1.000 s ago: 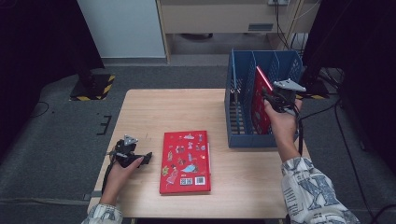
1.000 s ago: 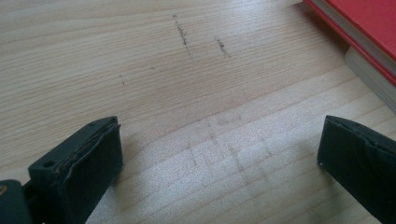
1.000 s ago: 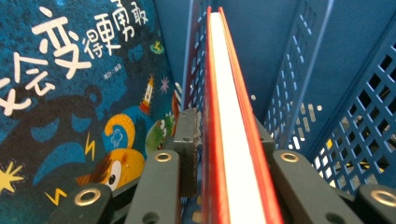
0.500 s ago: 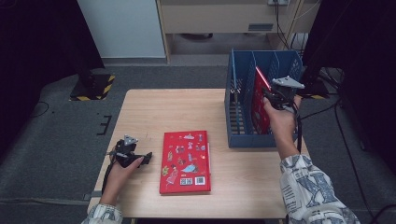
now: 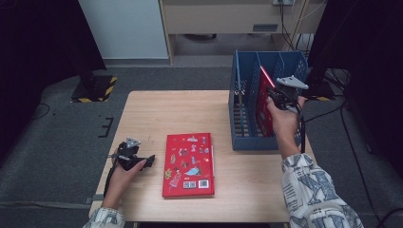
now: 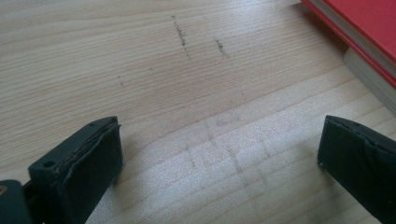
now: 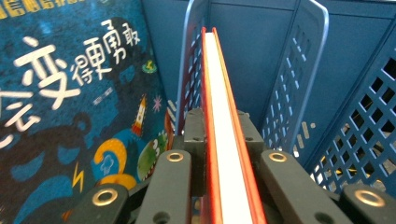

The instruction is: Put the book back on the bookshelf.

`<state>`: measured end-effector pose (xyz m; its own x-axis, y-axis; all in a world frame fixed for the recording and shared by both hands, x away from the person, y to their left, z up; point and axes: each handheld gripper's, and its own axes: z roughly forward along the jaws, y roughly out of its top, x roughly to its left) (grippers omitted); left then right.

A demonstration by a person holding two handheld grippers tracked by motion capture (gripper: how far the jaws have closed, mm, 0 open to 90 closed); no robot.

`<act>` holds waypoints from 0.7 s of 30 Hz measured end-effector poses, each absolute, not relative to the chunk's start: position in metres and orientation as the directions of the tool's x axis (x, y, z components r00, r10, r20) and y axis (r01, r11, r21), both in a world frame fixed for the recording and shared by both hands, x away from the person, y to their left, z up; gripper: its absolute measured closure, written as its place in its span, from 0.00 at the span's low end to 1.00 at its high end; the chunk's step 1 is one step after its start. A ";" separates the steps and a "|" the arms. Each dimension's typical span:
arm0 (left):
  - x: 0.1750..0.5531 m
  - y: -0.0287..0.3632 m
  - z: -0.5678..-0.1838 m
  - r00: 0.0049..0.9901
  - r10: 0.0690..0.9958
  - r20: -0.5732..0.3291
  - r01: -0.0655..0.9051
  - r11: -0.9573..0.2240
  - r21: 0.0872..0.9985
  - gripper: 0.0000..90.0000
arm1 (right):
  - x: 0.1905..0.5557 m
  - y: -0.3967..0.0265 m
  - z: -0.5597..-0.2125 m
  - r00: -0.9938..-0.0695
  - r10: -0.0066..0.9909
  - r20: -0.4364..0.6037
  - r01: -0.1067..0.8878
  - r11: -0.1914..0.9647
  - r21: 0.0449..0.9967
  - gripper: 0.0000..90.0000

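A red book [image 5: 263, 102] stands upright in the blue slotted rack [image 5: 244, 128] at the table's right side. My right gripper [image 5: 274, 99] is shut on its top edge; in the right gripper view both jaws press the red covers of this book [image 7: 222, 84] with the white pages between them. A second red book [image 5: 188, 164] with cartoon figures lies flat near the table's front middle. My left gripper [image 5: 151, 160] rests open on the wood just left of it. In the left gripper view, bare table lies between the jaws, with that book's corner [image 6: 369, 28] at upper right.
A dark blue picture book [image 7: 70, 102] stands in the rack slot beside the held one. Perforated blue dividers [image 7: 299, 70] flank the held book. The wooden table [image 5: 180, 111] ends near my forearms; grey floor and cables surround it.
The right hand has shifted only slightly at the top of the upright red book. The left hand and the flat book have not moved.
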<state>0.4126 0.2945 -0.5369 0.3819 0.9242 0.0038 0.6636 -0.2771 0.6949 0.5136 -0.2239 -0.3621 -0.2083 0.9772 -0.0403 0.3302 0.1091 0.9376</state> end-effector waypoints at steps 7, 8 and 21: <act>0.413 0.294 -0.537 0.383 0.924 0.003 0.663 -0.278 0.695 0.00 | 0.526 -0.222 -0.360 -0.174 0.984 -0.039 0.328 0.095 0.940 0.88; 0.413 0.294 -0.537 0.384 0.924 0.003 0.663 -0.278 0.695 0.00 | 0.528 -0.221 -0.360 -0.173 0.984 -0.039 0.327 0.095 0.940 0.88; 0.413 0.294 -0.537 0.386 0.922 0.003 0.662 -0.279 0.695 0.00 | 0.540 -0.214 -0.362 -0.143 0.988 -0.065 0.330 0.109 0.937 0.88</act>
